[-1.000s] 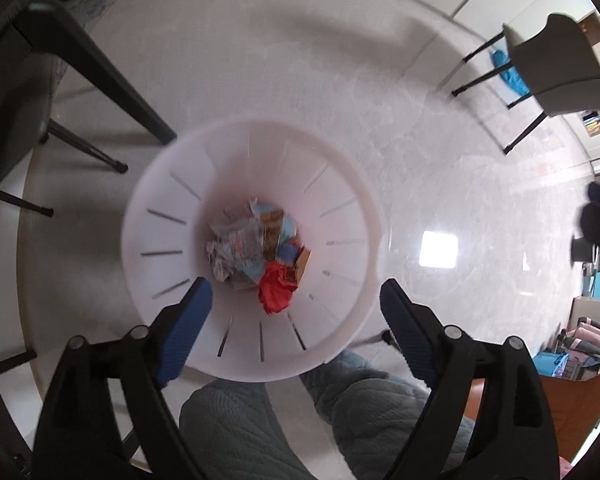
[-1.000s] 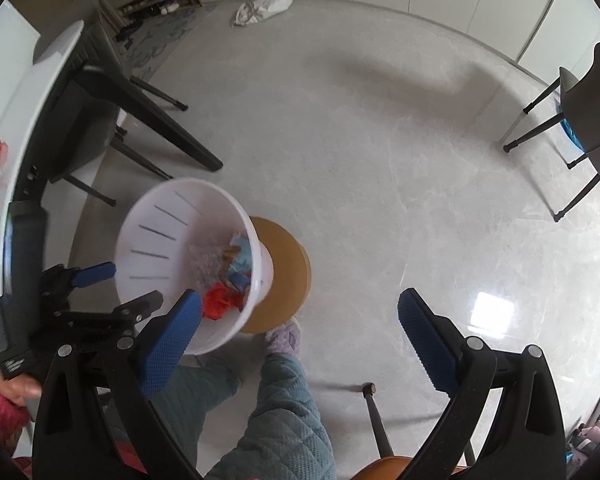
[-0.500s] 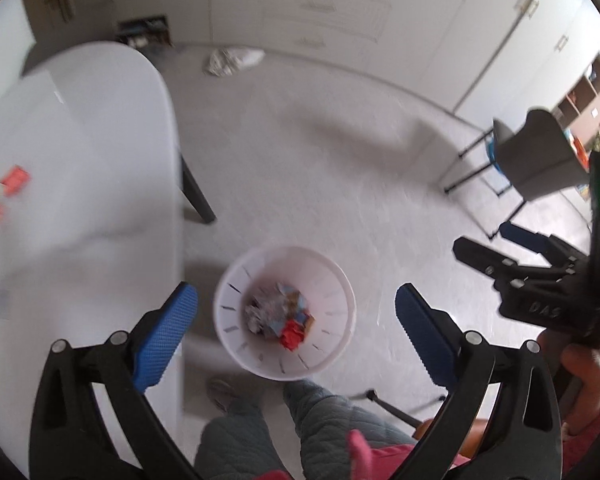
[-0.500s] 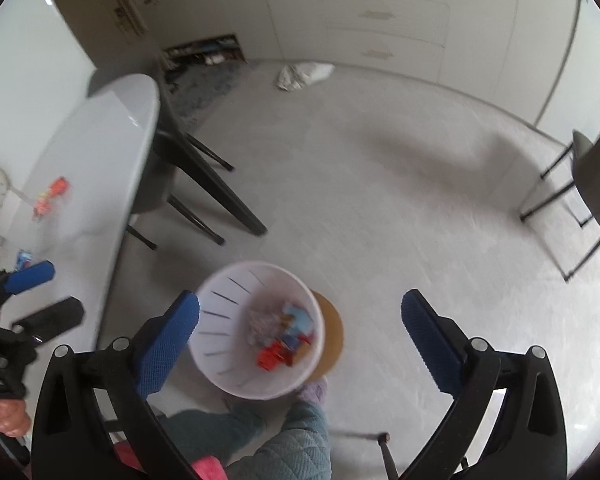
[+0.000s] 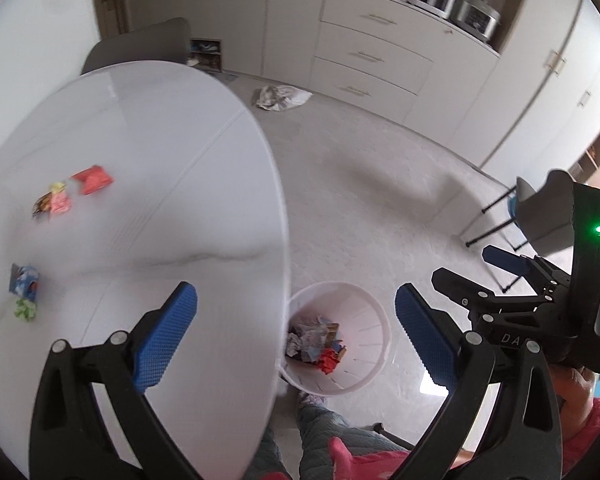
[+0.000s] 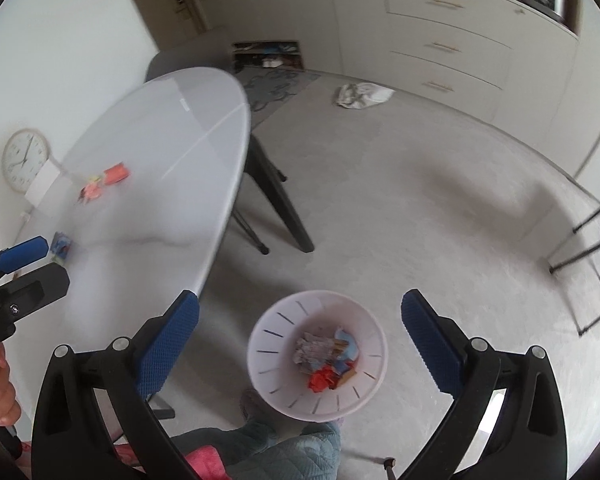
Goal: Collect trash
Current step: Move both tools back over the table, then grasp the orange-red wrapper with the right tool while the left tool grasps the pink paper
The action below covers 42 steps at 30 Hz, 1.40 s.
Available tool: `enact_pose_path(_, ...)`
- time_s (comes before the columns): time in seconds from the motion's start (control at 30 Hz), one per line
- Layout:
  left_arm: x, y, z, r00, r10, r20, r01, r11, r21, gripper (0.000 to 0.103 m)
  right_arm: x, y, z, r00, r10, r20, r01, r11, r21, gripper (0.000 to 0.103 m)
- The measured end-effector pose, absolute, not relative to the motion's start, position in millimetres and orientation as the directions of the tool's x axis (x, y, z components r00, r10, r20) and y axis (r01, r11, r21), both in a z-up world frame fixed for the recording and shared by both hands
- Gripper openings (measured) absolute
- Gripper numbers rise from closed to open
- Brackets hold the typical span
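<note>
The white slotted bin [image 5: 364, 308] [image 6: 276, 328] stands on the floor beside the round white table [image 5: 140, 140] [image 6: 160, 140], with crumpled wrappers [image 5: 316, 344] [image 6: 328, 360] in its bottom. On the table lie a red wrapper [image 5: 93, 179] [image 6: 116, 174], a pink-yellow one [image 5: 58, 200] [image 6: 91, 190], a blue one [image 5: 25, 280] [image 6: 62, 246] and a green scrap [image 5: 25, 309]. My left gripper [image 5: 296, 332] [image 6: 32, 270] hangs open and empty high over the table edge. My right gripper [image 6: 300, 328] [image 5: 476, 276] is open and empty above the bin.
A person's quilted legs [image 5: 332, 432] stand just behind the bin. A grey chair [image 5: 540, 216] is at the right, another [image 5: 140, 46] behind the table. A crumpled bag [image 5: 282, 97] [image 6: 362, 94] lies on the floor by the drawers. A clock [image 6: 24, 166] leans against the wall.
Both grippers have risen from close over the bin to above table height, so the bin looks smaller and the tabletop with its wrappers has come into view. Both stay open and empty.
</note>
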State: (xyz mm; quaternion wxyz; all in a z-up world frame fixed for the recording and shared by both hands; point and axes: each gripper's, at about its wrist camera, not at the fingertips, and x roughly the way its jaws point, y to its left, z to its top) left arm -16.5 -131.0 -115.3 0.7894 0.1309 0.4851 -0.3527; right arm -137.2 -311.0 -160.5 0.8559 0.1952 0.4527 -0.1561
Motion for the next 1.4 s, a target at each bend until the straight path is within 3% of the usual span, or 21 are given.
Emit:
enact_pose_path(0.23, 34.2, -73.2, -117.8, 0.363, -0.383, -0.849, 0.562, 0.817, -0.128, 0.095, -70.6, -266.9, -149.2, 0.563, -0.017, -0.826, 0.317, 0.928, 0.196, 0.100)
enact_pose_path(0.53, 157.5, 26.0, -134.2, 0.482, -0.239, -0.843, 0.296, 0.950, -0.099, 0.095, 49.8, -203.0, -147.6, 0.557, 0.086, -0.826, 0.102, 0.980, 0.171, 0.100)
enact_pose_path(0.97, 250.6, 77.7, -174.3, 0.472, -0.176, -0.864, 0.175, 0.979, -0.104, 0.095, 251.1, -129.0, -210.2, 0.475, 0.192, -0.859, -0.167, 0.978, 0.126, 0.100)
enact_pose_path(1.07, 261.9, 71.3, -183.2, 0.460, -0.175, -0.870, 0.167, 0.980, -0.108, 0.095, 278.2, -119.7, -221.8, 0.451, 0.188, -0.873, -0.179, 0.977, 0.118, 0.092)
enact_pose_path(1.17, 275.5, 62.4, -194.7, 0.439, -0.171, -0.882, 0.159, 0.981, -0.111, 0.094, 294.9, -120.8, -235.7, 0.402, 0.194, -0.895, -0.163, 0.977, 0.138, 0.077)
enact_pose_path(1.23, 282.4, 57.6, -201.9, 0.422, -0.171, -0.890, 0.147, 0.982, -0.118, 0.093, 298.7, -122.7, -240.7, 0.378, 0.215, -0.900, -0.163, 0.973, 0.164, 0.058)
enact_pose_path(1.3, 289.4, 51.2, -209.5, 0.409, -0.155, -0.899, 0.132, 0.985, -0.110, 0.091, 296.6, -126.1, -239.8, 0.379, 0.220, -0.899, -0.167, 0.972, 0.168, 0.047)
enact_pose_path(1.4, 299.0, 43.0, -222.1, 0.385, -0.118, -0.916, 0.100, 0.991, -0.086, 0.084, 287.4, -134.7, -232.6, 0.390, 0.240, -0.889, -0.157, 0.969, 0.192, 0.047)
